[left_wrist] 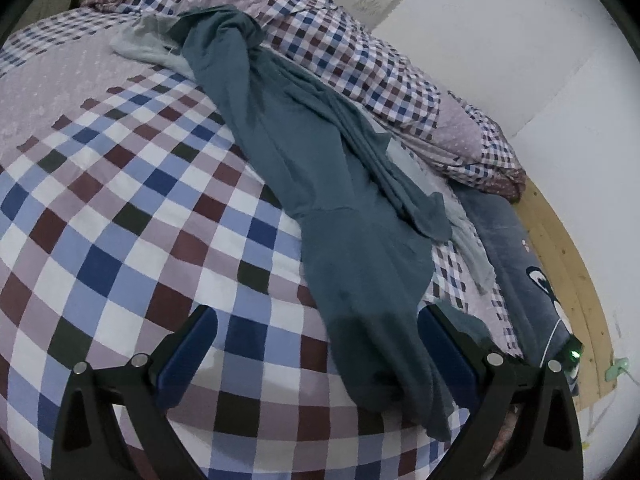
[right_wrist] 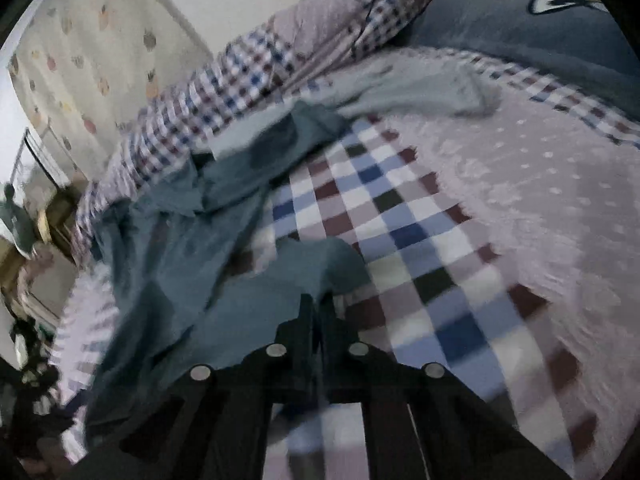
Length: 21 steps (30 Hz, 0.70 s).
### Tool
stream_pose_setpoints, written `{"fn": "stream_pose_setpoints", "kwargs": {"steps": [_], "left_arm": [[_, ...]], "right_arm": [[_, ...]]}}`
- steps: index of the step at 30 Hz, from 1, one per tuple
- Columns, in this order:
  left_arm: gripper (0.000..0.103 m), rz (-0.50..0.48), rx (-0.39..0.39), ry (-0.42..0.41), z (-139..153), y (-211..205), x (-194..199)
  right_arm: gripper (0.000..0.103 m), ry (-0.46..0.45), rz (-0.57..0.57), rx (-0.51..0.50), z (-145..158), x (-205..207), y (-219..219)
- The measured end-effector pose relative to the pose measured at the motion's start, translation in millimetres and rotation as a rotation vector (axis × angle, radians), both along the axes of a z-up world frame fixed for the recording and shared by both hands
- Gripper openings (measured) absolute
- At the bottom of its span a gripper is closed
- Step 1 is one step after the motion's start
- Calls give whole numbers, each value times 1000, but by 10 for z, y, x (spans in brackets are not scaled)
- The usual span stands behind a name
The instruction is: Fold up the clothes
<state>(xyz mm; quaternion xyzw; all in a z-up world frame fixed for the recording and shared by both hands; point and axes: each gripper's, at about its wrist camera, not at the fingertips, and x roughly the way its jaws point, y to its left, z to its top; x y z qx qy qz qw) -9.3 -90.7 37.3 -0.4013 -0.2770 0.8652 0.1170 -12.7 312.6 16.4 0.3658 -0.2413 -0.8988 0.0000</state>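
Left wrist view: teal garment (left_wrist: 320,184) lies between the spread-apart left gripper (left_wrist: 318,320) fingers.

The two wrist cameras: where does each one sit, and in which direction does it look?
Left wrist: sits behind the open left gripper, low over the checked bedsheet, looking along the teal garment toward the white wall.
Right wrist: sits behind the right gripper, shut on the teal garment, facing the curtain.
Shared: garment, bedsheet, rolled checked quilt, grey pillow.
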Motion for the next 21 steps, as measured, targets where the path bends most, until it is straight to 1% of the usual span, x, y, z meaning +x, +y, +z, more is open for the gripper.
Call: {"fn": "stream_pose_setpoints", "kwargs": {"steps": [3, 7, 9, 12, 13, 15, 17, 18, 20, 21], "left_arm": [[102, -10, 2, 8, 20, 26, 30], [102, -26, 3, 3, 9, 62, 79], [102, -36, -1, 0, -1, 81, 100], [102, -44, -6, -5, -19, 100, 134], [102, -47, 0, -10, -28, 101, 145], [102, -53, 17, -29, -58, 102, 172], [102, -62, 28, -44, -83, 111, 203], [102, -69, 31, -48, -92, 119, 220], [102, -81, 31, -54, -99, 138, 249], [102, -84, 23, -53, -93, 160, 261]], "right_arm": [[1, 31, -25, -35, 259, 429, 46], [1, 36, -11, -13, 537, 1001, -4], [1, 20, -7, 22, 593, 1322, -40], [1, -53, -15, 87, 544, 1666, -29], [4, -83, -16, 117, 514, 1766, -28], [7, -129, -1, 210, 464, 1894, -69], [17, -160, 29, 304, 421, 1977, -155], [20, -168, 44, 343, 406, 2007, -198], [30, -151, 90, 390, 401, 2019, -287], [35, -132, 125, 431, 414, 2022, -377]]}}
